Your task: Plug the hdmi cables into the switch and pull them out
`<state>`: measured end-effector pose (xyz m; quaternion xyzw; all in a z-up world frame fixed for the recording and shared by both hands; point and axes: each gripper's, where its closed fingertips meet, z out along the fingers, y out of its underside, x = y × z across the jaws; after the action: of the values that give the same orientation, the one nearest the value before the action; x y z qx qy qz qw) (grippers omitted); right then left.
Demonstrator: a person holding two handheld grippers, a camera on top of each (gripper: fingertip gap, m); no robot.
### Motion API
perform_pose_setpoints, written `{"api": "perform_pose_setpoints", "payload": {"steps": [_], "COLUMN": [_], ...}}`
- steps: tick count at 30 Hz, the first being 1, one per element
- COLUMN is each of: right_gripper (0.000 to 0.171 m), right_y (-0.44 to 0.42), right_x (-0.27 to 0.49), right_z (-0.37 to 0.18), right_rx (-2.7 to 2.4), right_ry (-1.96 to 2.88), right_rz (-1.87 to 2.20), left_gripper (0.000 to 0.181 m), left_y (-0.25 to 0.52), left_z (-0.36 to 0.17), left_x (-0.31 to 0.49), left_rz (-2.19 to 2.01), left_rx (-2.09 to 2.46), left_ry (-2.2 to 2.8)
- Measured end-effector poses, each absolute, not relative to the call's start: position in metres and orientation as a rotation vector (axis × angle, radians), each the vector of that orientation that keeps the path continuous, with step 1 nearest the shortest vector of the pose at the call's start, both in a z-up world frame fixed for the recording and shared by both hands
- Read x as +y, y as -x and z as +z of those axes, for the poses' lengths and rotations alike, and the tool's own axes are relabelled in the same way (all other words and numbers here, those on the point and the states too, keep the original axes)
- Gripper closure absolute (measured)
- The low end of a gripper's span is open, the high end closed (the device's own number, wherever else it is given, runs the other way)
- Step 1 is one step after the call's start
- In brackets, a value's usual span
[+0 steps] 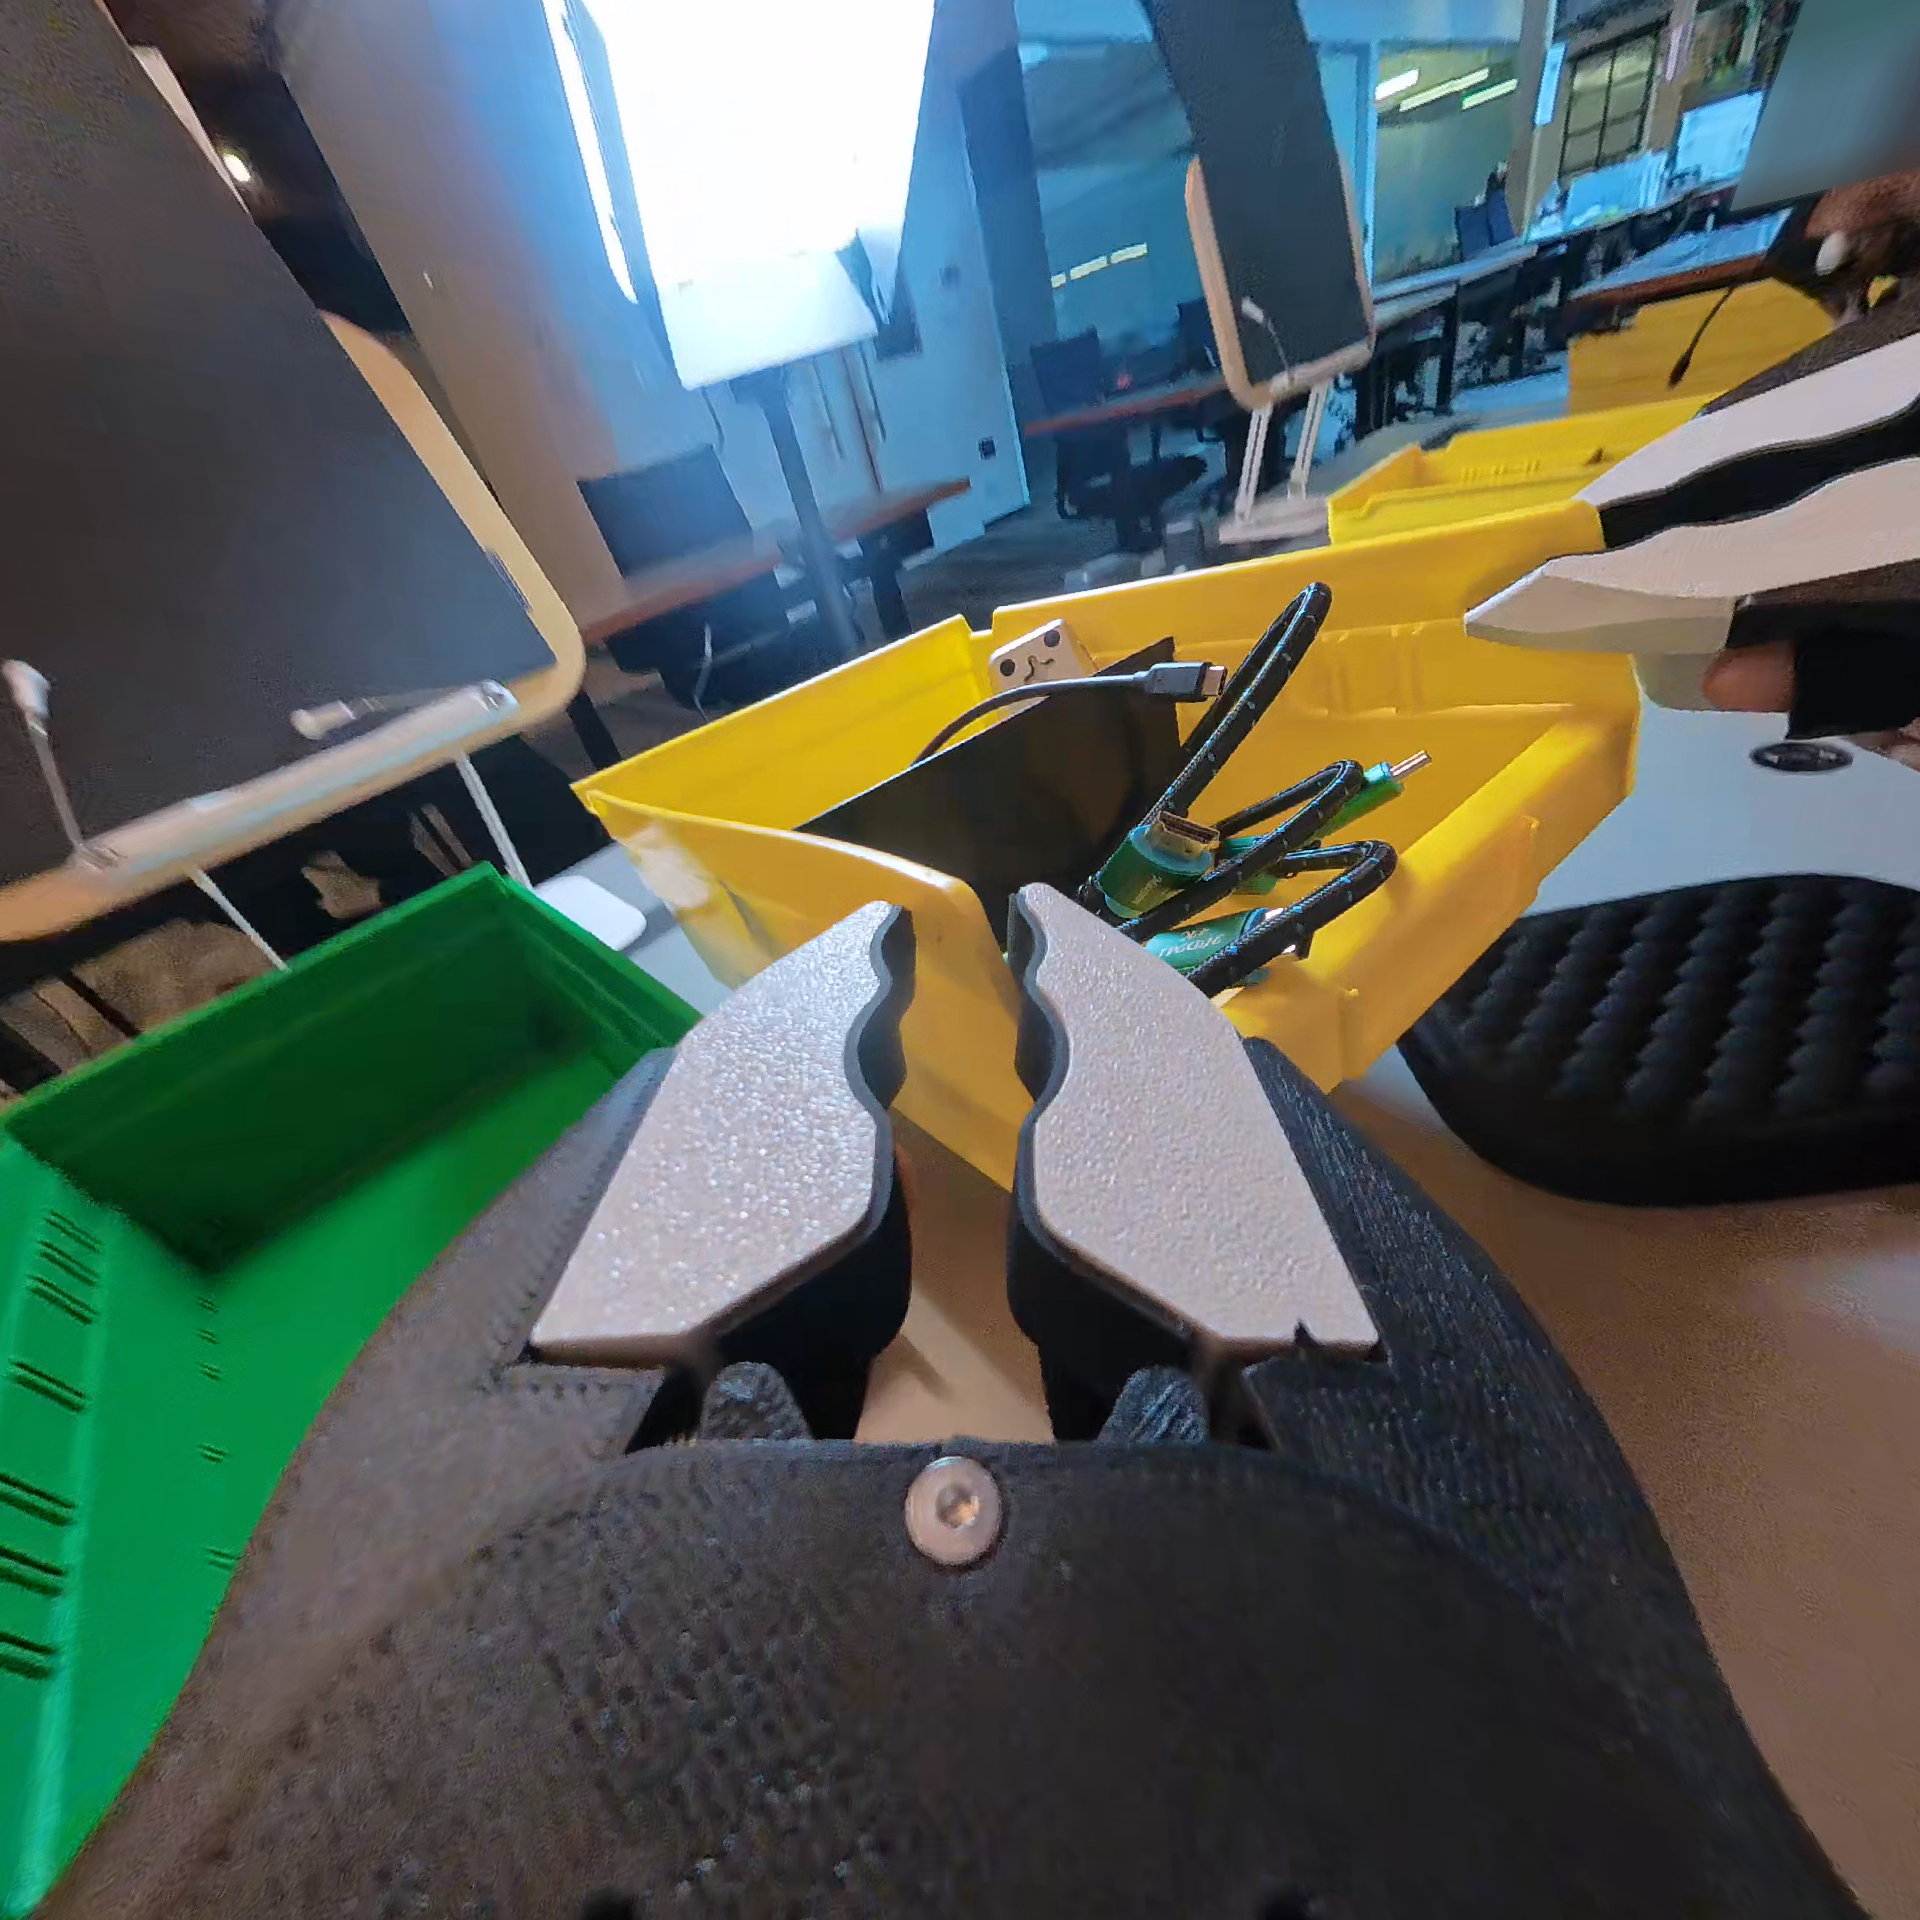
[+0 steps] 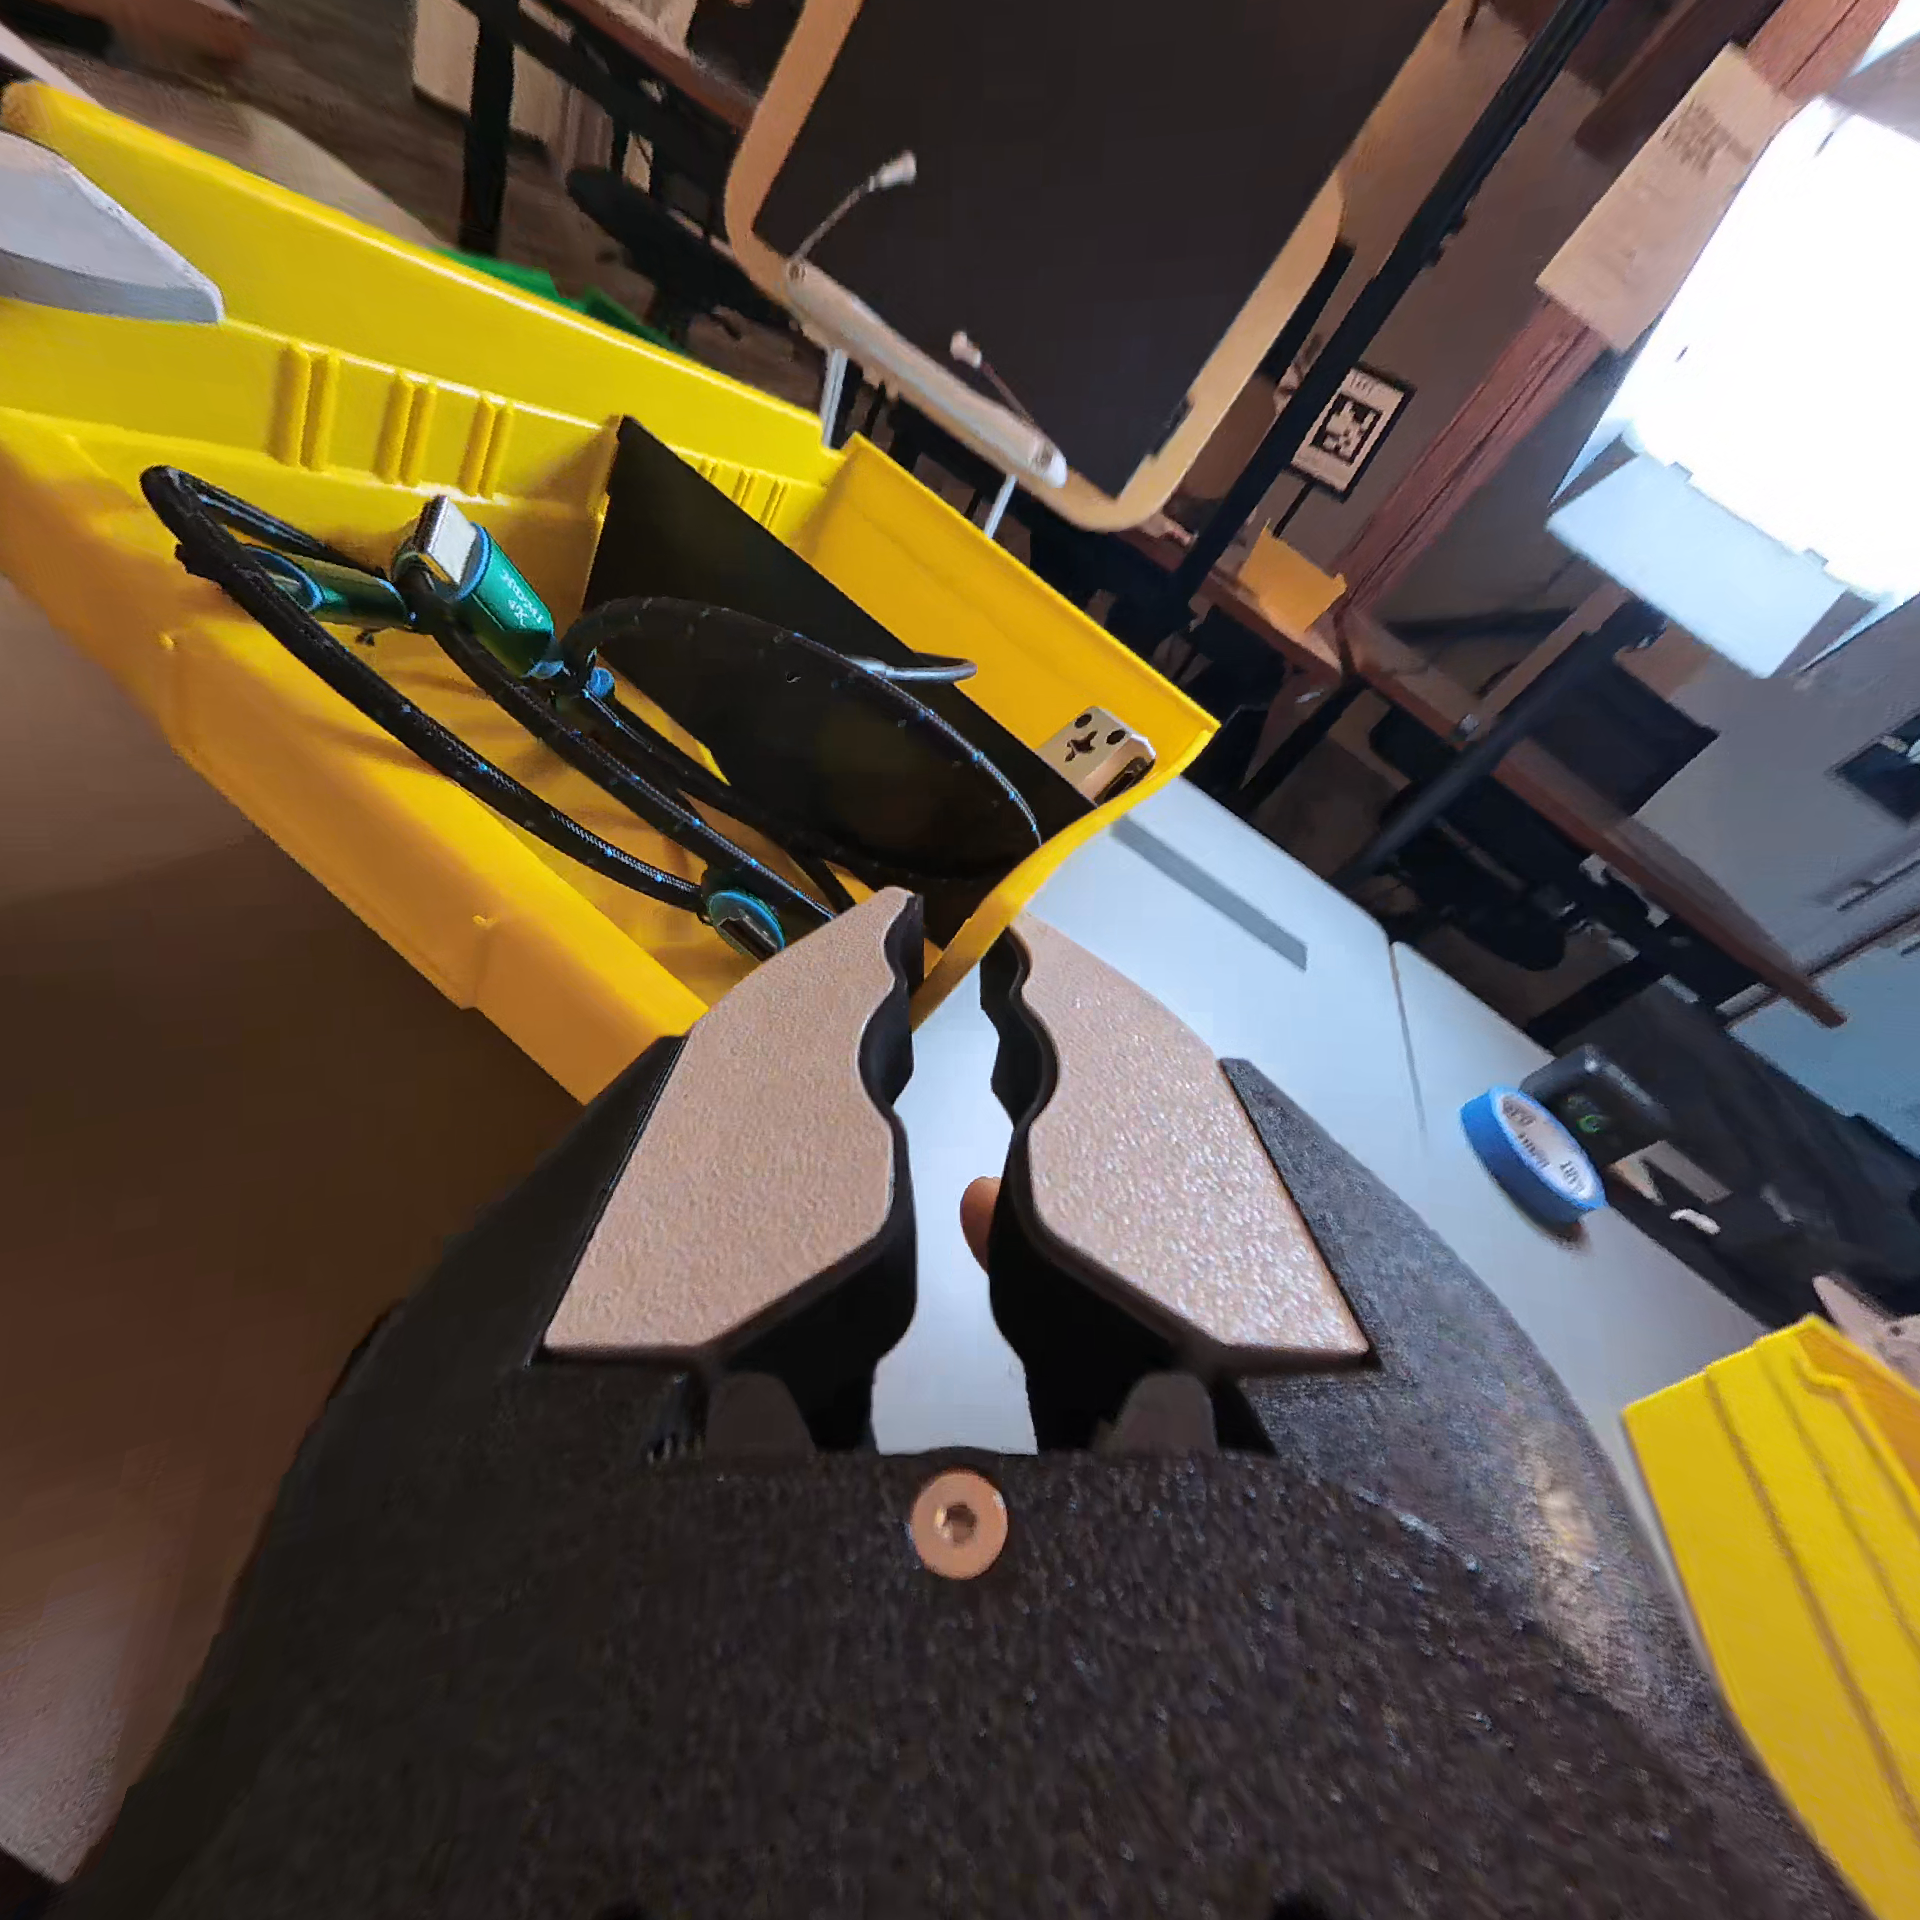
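Note:
A yellow bin (image 1: 1475, 831) holds black braided HDMI cables (image 1: 1278, 873) with green plugs, a thin black cable and a black divider plate. A small silver switch box (image 1: 1039, 657) leans in its far corner. My left gripper (image 1: 963, 920) is open and empty, just in front of the bin's near corner. My right gripper (image 2: 951, 935) is open and empty, at the bin's corner by the silver box (image 2: 1103, 750). The cables (image 2: 499, 717) lie to its left. The right gripper also shows in the left wrist view (image 1: 1538, 613), above the bin's right rim.
A green bin (image 1: 260, 1122) stands left of the left gripper. A black foam mat (image 1: 1683, 1039) lies right of the yellow bin. A blue tape roll (image 2: 1532, 1153) and a second yellow bin (image 2: 1808, 1538) sit on the white table (image 2: 1247, 987). Tablets on stands rise behind.

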<state>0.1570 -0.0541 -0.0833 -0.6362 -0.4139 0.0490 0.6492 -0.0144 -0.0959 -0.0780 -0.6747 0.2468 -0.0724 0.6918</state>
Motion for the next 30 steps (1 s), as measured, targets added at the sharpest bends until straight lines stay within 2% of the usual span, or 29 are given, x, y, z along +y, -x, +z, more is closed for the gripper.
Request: {"api": "perform_pose_setpoints", "payload": {"steps": [6, 14, 23, 30], "right_gripper": [0.159, 0.155, 0.153, 0.153], "right_y": [-0.117, 0.019, 0.156, 0.218], "right_x": [-0.080, -0.108, -0.144, -0.150], "right_z": [-0.010, 0.022, -0.014, -0.071], "right_rx": [-0.916, -1.001, -1.137, -1.224], "right_ry": [1.198, 0.993, 0.941, 1.034], "right_rz": [0.197, 0.502, 0.928, 1.109], "left_gripper": [0.165, 0.166, 0.165, 0.166], "left_y": [0.052, 0.171, 0.276, 0.325], "left_z": [-0.013, 0.027, 0.009, -0.039], "left_x": [-0.125, -0.191, -0.270, -0.288], "left_rz": [-0.036, 0.211, 0.462, 0.508], "left_rx": [0.515, 0.396, 0.294, 0.206], "left_ry": [1.355, 1.312, 1.363, 1.498]}}
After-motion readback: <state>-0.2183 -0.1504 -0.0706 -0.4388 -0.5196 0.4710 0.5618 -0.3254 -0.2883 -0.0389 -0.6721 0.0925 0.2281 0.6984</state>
